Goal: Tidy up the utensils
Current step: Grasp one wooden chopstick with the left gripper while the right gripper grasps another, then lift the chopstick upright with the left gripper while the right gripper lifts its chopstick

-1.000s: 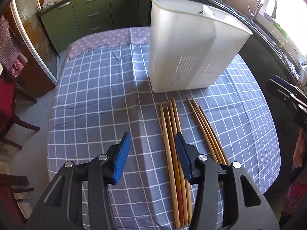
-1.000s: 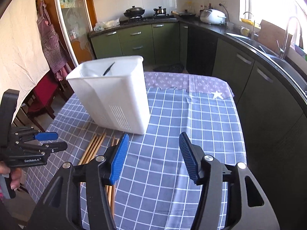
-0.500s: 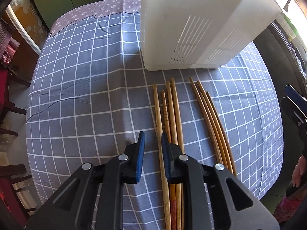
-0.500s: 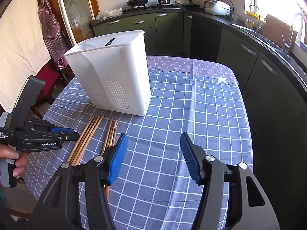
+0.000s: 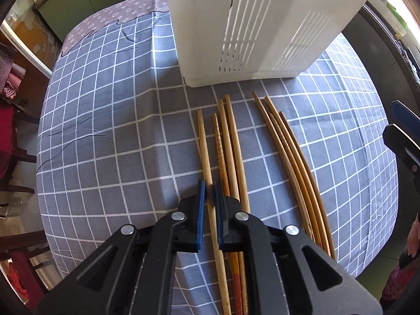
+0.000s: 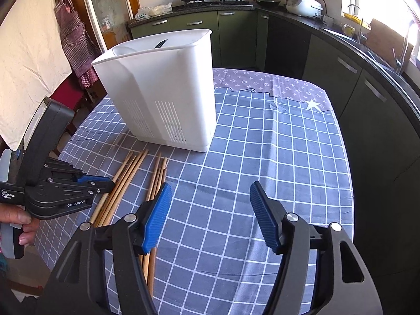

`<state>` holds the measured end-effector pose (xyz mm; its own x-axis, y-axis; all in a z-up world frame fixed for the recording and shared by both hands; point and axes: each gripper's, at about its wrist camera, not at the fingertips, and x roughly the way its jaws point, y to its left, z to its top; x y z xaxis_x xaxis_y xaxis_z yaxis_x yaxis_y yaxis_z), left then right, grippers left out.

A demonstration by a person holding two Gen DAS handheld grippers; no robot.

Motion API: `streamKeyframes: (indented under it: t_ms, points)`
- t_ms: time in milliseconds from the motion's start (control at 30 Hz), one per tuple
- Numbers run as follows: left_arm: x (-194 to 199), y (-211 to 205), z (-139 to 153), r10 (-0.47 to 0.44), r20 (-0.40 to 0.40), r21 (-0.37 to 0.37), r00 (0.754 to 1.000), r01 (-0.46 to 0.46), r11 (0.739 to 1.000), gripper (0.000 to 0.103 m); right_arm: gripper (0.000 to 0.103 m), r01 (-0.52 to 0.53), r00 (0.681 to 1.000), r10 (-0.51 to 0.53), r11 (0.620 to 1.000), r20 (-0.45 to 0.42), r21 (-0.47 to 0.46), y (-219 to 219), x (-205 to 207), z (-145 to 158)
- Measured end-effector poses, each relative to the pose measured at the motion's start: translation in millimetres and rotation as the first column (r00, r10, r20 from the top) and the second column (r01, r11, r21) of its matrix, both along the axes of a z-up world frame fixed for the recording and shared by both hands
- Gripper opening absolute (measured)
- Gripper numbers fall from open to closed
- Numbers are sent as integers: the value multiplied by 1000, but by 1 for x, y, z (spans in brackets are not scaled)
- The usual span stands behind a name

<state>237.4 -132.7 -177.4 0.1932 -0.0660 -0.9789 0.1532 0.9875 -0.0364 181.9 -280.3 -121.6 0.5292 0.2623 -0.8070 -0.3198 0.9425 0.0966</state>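
Down on the bench, which is covered by a blue-grey checked tablecloth (image 5: 110,136), eight long wooden chopsticks lie in two loose groups of four just in front of a tall white plastic utensil holder (image 5: 262,26) with slotted walls. The left claw (image 5: 210,191) points steeply down at the nearer group and has its blue pads (image 5: 200,204) pinched shut on the leftmost pale wooden chopstick (image 5: 204,152), gripping it roughly at its middle; the stick runs out ahead of the pads toward the holder and back underneath the claw's black frame. Just beside it lie the other three sticks of that group (image 5: 231,144), one of them darker and ringed with grooves. The second group of four darker brown chopsticks (image 5: 288,147) lies a little apart to the right, curving in the fisheye view.

From the right wrist view, the right claw (image 6: 210,210) hangs above bare tablecloth with its ribbed blue pads (image 6: 157,210) wide apart and opening, nothing between them. To its left a hand (image 6: 18,223) holds the left claw's black body over the chopsticks. The holder's rim shows dark utensil tips poking out of one compartment; which one I cannot tell.
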Motion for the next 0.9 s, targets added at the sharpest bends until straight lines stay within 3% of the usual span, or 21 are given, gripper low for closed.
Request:
streamKeyframes:
  t_ms: [167,333,467,567,900]
  points:
    - [-6,9,2,10,3,-24,1000,-10,1000,6,59,-54,995,54,999,-87,3,14,5,-9]
    - [-20,32,26,14,90,-41,996,-10,999,6,27,-116,963,125,992,-238,55,29,14,-26]
    - [-32,42,51,18,175,-46,984,-10,999,6,25,-137,941,153,988,-301,73,39,19,-37]
    - [-41,54,66,19,224,-52,974,-8,999,6,24,-152,938,156,988,-311,37,48,18,-43]
    - [-62,75,91,20,347,-68,938,3,998,6,22,-174,929,151,984,-338,-38,68,24,-61]
